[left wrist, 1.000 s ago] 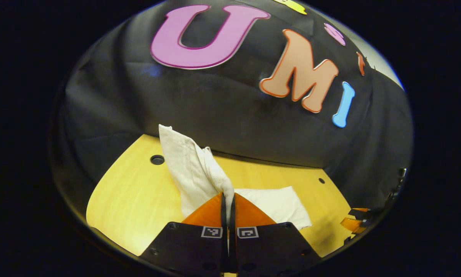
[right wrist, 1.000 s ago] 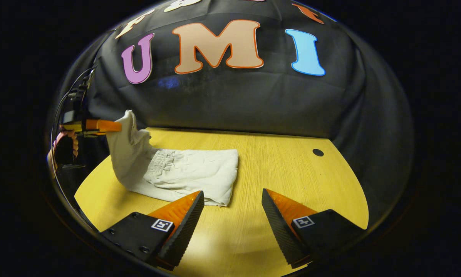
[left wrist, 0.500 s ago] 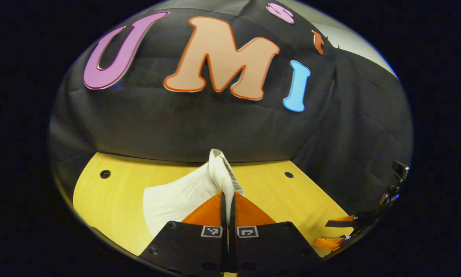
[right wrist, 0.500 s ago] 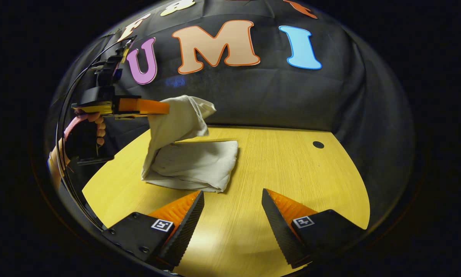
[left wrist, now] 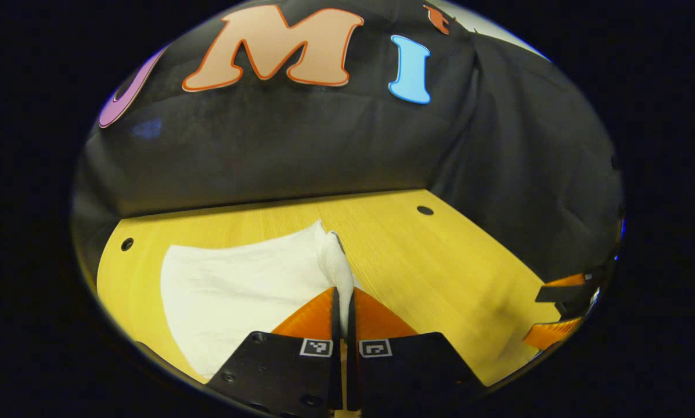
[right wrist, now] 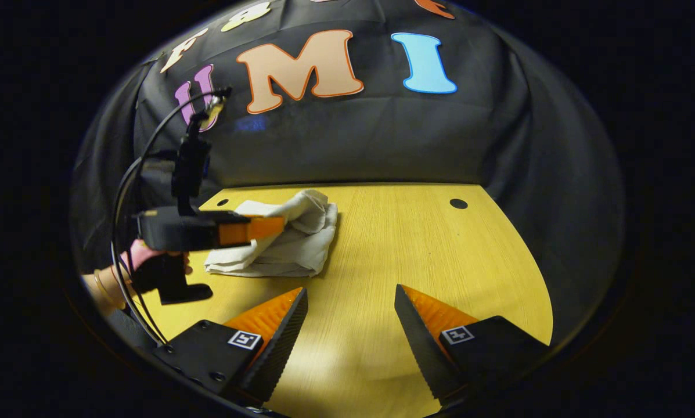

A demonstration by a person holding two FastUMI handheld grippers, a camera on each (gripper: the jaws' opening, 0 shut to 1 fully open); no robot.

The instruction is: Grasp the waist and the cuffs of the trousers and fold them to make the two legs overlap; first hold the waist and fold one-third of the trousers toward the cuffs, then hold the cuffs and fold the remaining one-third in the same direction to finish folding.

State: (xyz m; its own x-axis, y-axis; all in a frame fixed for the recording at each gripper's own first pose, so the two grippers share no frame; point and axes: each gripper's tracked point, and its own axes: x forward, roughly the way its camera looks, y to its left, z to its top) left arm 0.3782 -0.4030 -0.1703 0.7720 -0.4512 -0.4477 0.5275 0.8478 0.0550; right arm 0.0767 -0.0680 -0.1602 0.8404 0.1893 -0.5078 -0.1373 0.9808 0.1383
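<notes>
With the white trousers (right wrist: 292,247) folded at centre-left on the tabletop (right wrist: 417,244), their probable cuff edge is pinched by the left gripper (left wrist: 342,299), the right gripper (right wrist: 350,307) is held wide, and an early release could spring the fold.

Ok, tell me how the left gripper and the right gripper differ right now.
The left gripper is shut on the trousers; the right gripper is open and holds nothing. The left gripper sits over the folded cloth, while the right gripper hangs above bare table, apart from the trousers. Both point toward the booth's back wall.
</notes>
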